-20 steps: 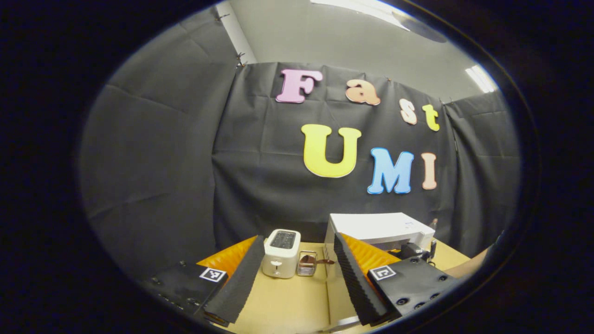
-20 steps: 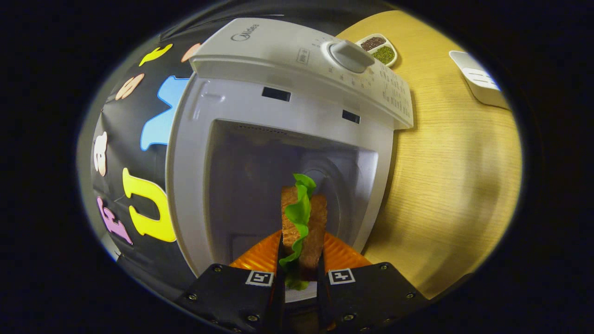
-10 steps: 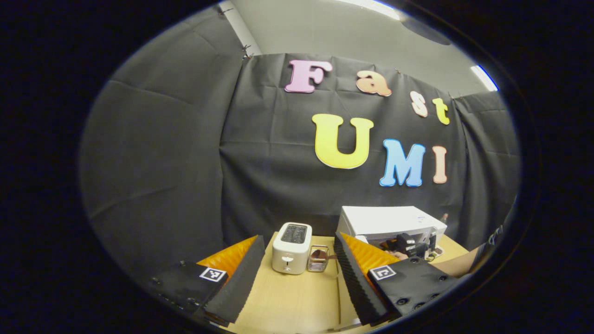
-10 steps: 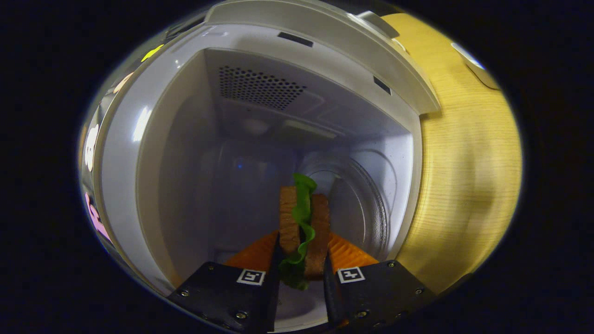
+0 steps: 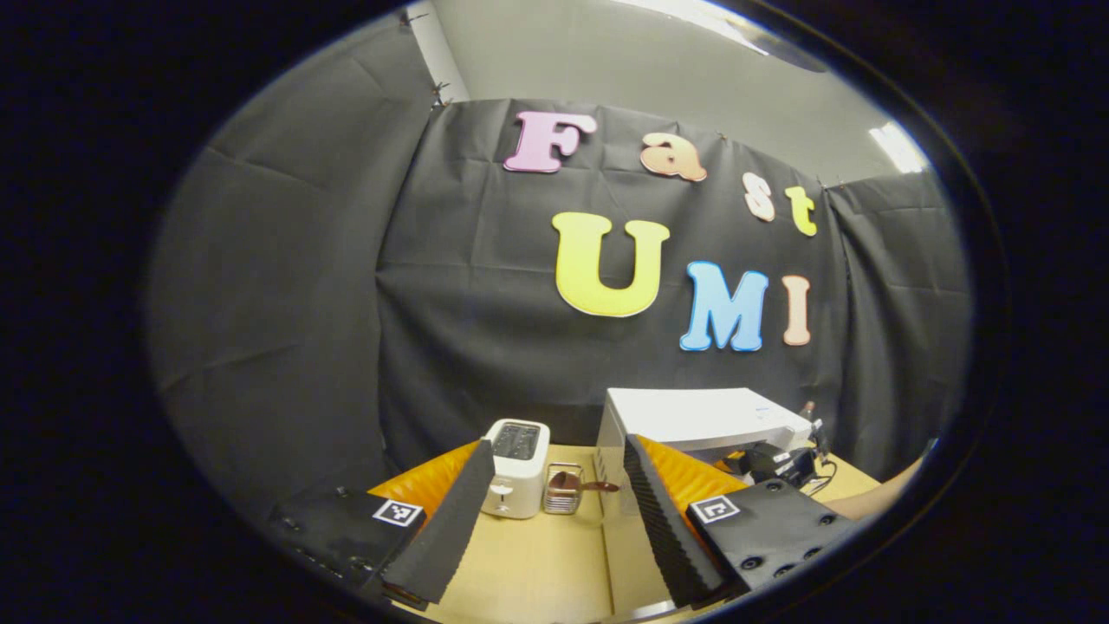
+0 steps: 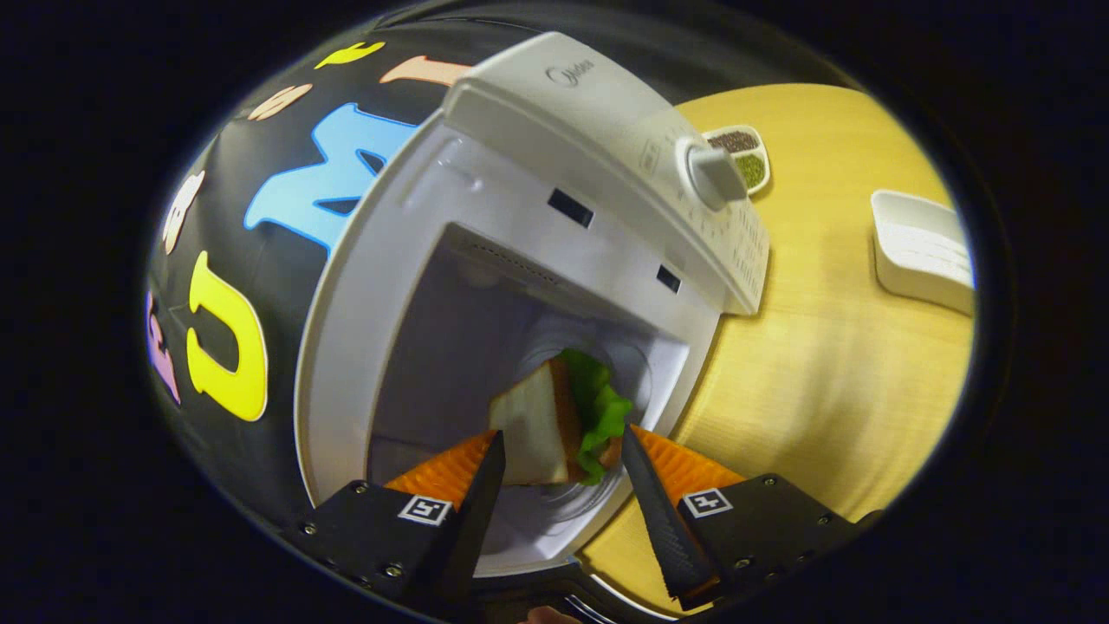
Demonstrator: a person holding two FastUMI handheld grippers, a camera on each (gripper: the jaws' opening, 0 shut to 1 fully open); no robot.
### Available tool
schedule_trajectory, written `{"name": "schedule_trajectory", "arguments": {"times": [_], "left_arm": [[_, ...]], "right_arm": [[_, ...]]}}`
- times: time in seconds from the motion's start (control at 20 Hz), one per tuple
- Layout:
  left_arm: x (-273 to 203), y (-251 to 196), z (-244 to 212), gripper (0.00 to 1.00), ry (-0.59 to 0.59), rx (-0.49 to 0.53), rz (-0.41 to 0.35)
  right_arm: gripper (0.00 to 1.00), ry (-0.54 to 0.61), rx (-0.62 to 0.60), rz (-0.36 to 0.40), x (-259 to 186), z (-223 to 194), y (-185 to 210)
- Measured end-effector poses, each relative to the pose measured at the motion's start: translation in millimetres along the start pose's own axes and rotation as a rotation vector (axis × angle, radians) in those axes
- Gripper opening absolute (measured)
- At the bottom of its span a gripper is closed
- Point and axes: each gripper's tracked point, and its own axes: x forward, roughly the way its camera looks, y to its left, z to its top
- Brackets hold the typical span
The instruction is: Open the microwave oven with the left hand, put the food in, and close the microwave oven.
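- Your right gripper [image 6: 561, 485]: jaws spread wide, gripping nothing; sandwich [image 6: 554, 425] lies inside the microwave [image 6: 554, 156], its base hidden.
- Your left gripper [image 5: 554, 511]: jaws wide apart, empty; toaster [image 5: 516, 468] at 12 o'clock on the counter [image 5: 528, 572].

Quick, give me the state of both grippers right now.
Left gripper: open, holding nothing.
Right gripper: open, fingers apart from the sandwich, which sits inside the microwave.

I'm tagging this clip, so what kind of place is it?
Probably a mock kitchen set in a recording booth: a microwave oven, a toaster and a wooden table stand before a black cloth wall.
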Motion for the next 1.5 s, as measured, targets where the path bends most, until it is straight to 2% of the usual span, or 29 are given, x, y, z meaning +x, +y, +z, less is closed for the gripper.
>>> {"name": "schedule_trajectory", "arguments": {"times": [0.25,0.3,0.4,0.9,1.2,1.45,1.5], "left_arm": [[12.5,-32.1,3.7,0.98,-0.013,0.011,-0.067],[14.1,-38.6,4.4,0.95,-0.016,0.013,-0.083],[16.9,-50.0,4.8,0.97,-0.02,0.025,-0.108],[15.3,-113.5,10.5,0.97,-0.05,0.066,-0.194],[4.0,-133.0,8.1,0.96,-0.062,0.073,-0.168],[-5.3,-134.3,-1.1,0.96,-0.055,0.079,-0.133],[-7.2,-133.1,-1.4,0.96,-0.053,0.083,-0.128]], "right_arm": [[0.82,-0.036,-0.234,0.041,-58.4,32.8,4.0],[0.82,-0.053,-0.281,0.058,-71.2,41.6,7.1],[0.82,-0.092,-0.368,0.1,-97.0,59.4,15.7],[0.82,-0.3,-0.696,0.239,-225.8,126.4,38.0],[0.82,-0.426,-0.891,0.35,-305.4,149.4,63.5],[0.81,-0.489,-0.934,0.371,-346.0,176.3,80.3],[0.89,-0.499,-0.934,0.384,-353.2,177.5,84.9]]}}
